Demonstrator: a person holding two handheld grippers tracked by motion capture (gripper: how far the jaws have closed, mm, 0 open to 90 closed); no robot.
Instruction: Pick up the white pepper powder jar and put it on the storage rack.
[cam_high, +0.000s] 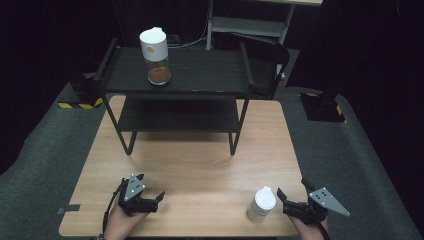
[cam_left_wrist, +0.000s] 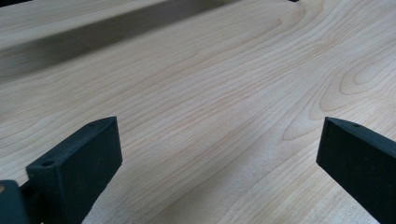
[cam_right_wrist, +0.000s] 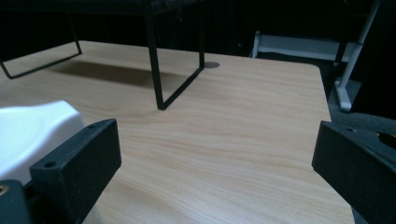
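**Two lidded jars, both grippers spread wide and empty at the near edge**

On the far left of the black rack's (cam_high: 200, 75) top shelf I see a clear jar (cam_high: 156, 50) with a white lid, standing upright; a layer of brown powder sits in its bottom, the rest looks empty. The rack's lower shelf is bare, and its legs stand on the far half of the wooden table (cam_high: 200, 160).

At the near left, my left gripper (cam_high: 150, 192) rests low at the table's front edge, jaws spread wide with nothing between them; its own view shows bare wood grain (cam_left_wrist: 210, 107) ahead. The whole middle of the table, from the rack legs to the near edge, is open.

Right of centre, a second white-lidded jar (cam_high: 261, 203) stands close to the front edge; I cannot tell what is in it. My right gripper (cam_high: 292, 192) sits just beside it on its right, jaws wide apart and holding nothing. In that gripper's view the white lid (cam_right_wrist: 37, 126) lies outside the left jaw, and the table's right edge runs near.
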